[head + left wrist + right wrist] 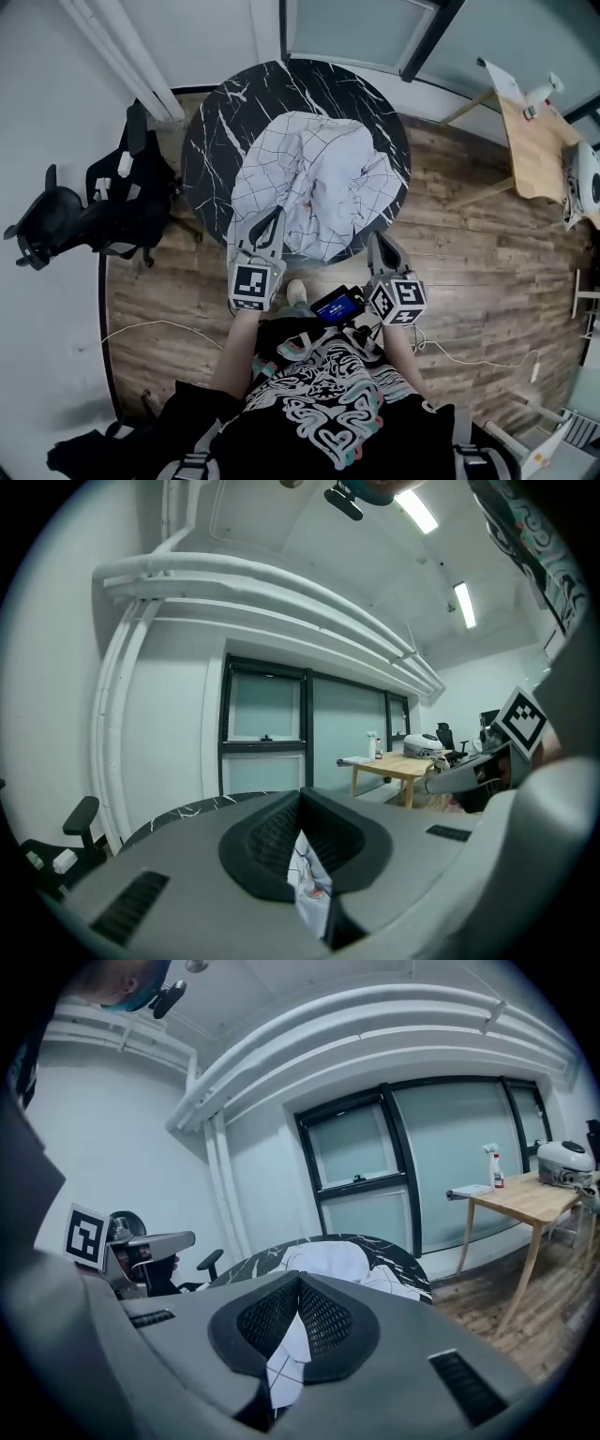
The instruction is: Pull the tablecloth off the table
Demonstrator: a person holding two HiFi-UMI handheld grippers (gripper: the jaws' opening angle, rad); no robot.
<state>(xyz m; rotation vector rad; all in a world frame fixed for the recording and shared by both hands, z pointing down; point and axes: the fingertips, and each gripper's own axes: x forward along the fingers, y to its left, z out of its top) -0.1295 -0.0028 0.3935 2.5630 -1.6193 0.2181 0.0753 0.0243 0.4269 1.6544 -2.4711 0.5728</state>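
A white tablecloth (314, 183) with a thin black grid lies bunched up on the round black marble table (211, 141). Its near edge hangs over the table's front rim. My left gripper (265, 232) is shut on the cloth's near left edge, and a strip of the tablecloth (307, 885) shows pinched between its black pads. My right gripper (382, 246) is shut on the near right edge, where the tablecloth (284, 1361) again sits between the closed pads. Both grippers are at the table's front rim, level with each other.
A black office chair (89, 211) stands left of the table. A wooden desk (534, 141) with a white appliance is at the far right. White cables (478, 361) run over the wooden floor beside the person's legs. Windows line the wall behind the table.
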